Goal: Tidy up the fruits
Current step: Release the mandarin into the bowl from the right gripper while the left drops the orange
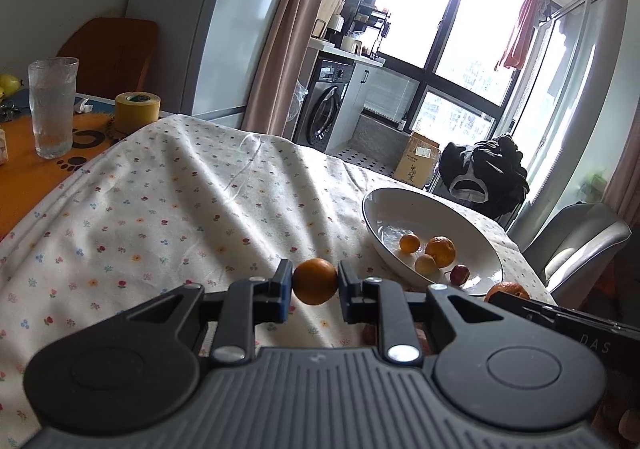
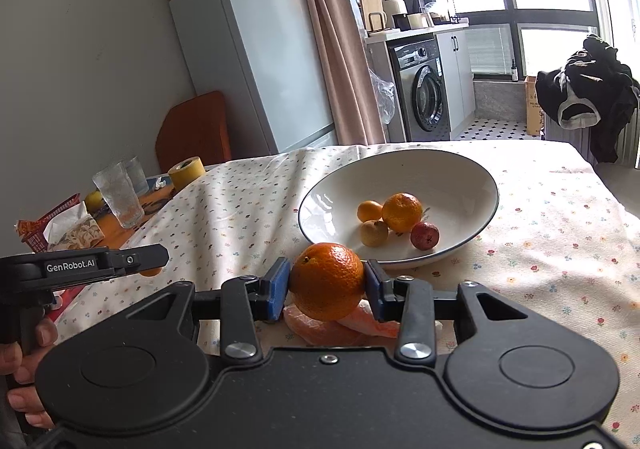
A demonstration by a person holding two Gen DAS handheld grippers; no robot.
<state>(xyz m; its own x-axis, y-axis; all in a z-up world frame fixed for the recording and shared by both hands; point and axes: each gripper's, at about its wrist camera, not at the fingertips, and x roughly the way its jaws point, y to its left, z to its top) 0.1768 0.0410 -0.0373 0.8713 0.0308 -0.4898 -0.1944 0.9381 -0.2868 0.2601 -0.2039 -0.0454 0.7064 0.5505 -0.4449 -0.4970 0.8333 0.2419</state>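
Your right gripper (image 2: 327, 283) clamps a large orange (image 2: 327, 281) just short of the white bowl's (image 2: 476, 169) near rim, straight ahead. Your left gripper (image 1: 315, 283) pinches a smaller orange (image 1: 315, 281); its bowl lies farther, ahead-right.

The bowl (image 2: 472, 185) sits on the surface (image 2: 540, 269), out toward the right. Four fruits lie in the bowl, close together. The left gripper (image 1: 315, 283) holds a small orange (image 1: 315, 281) above the surface, to the left of the bowl. The right gripper (image 2: 327, 283) holds a big orange (image 2: 327, 281) just in front of the bowl. Far to the left stand a glass (image 1: 53, 107) and a roll of tape (image 1: 137, 111). A washing machine (image 2: 424, 89) stands behind the surface.
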